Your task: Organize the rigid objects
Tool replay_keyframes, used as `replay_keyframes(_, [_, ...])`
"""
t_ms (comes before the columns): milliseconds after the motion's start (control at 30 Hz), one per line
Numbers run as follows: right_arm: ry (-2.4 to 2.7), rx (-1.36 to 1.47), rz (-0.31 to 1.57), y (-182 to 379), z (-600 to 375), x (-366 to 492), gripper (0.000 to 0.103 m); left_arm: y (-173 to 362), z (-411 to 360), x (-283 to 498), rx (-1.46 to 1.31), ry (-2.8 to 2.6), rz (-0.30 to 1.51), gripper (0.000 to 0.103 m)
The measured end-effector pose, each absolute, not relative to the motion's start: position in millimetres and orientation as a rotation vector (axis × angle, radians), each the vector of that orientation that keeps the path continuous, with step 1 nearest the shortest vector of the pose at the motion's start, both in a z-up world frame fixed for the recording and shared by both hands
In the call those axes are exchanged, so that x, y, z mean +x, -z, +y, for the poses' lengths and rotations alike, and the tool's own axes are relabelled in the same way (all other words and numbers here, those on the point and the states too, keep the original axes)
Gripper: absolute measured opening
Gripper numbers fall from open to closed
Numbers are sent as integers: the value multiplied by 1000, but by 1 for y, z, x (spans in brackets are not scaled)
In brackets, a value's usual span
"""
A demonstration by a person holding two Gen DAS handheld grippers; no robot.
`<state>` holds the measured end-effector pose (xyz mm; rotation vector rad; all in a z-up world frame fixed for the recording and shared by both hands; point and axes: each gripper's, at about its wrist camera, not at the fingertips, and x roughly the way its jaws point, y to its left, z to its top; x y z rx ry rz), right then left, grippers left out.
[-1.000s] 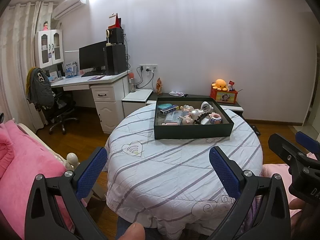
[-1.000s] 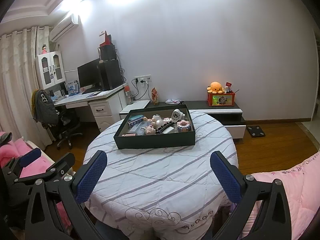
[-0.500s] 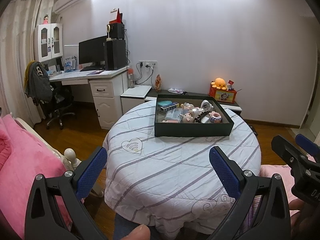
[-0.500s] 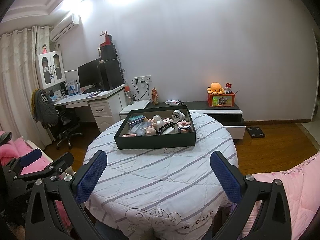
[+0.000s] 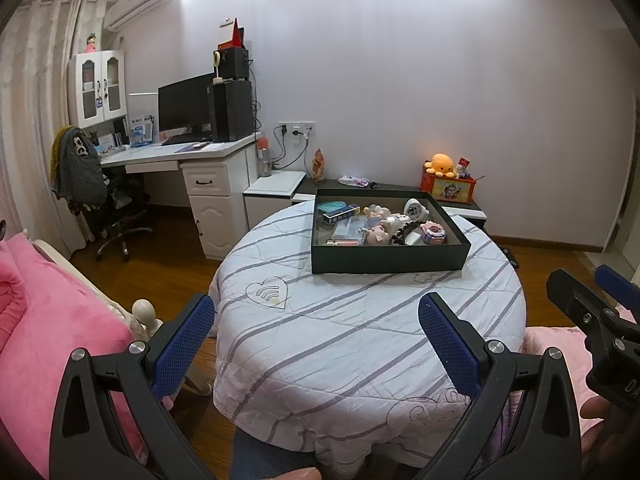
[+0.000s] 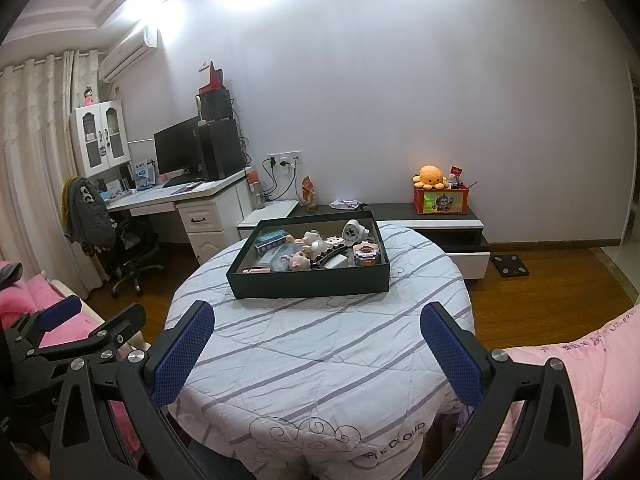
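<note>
A dark shallow box (image 5: 386,258) (image 6: 308,280) sits on the far half of a round table (image 5: 360,340) (image 6: 320,360) covered in a striped quilt. Inside lie several small items: a blue packet (image 5: 340,214), pink pig figures (image 5: 376,236), a white round gadget (image 5: 414,210) and a pink blocky toy (image 5: 432,234). My left gripper (image 5: 316,340) is open and empty above the near edge of the table. My right gripper (image 6: 316,344) is likewise open and empty, well short of the box. Each gripper shows at the edge of the other's view.
A white desk (image 5: 180,156) with a monitor and a swivel chair (image 5: 116,208) stand at the left. Beyond the table runs a low cabinet (image 6: 440,220) with an orange plush octopus. Pink bedding (image 5: 48,320) lies left, a pink quilt (image 6: 580,380) right. Wooden floor surrounds the table.
The left wrist view has tilted and shifted slightly, so the table and box sit a little lower and further right in it. The right wrist view is almost unchanged. Both grippers stay open.
</note>
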<state>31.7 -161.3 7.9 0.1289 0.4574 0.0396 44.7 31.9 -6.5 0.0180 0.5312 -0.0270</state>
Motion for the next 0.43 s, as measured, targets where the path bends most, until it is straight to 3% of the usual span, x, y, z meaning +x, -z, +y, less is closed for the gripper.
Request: replay_keyframes(433, [-37,128,464,-6,-164,33,103,6,26,38,51,59,504,103])
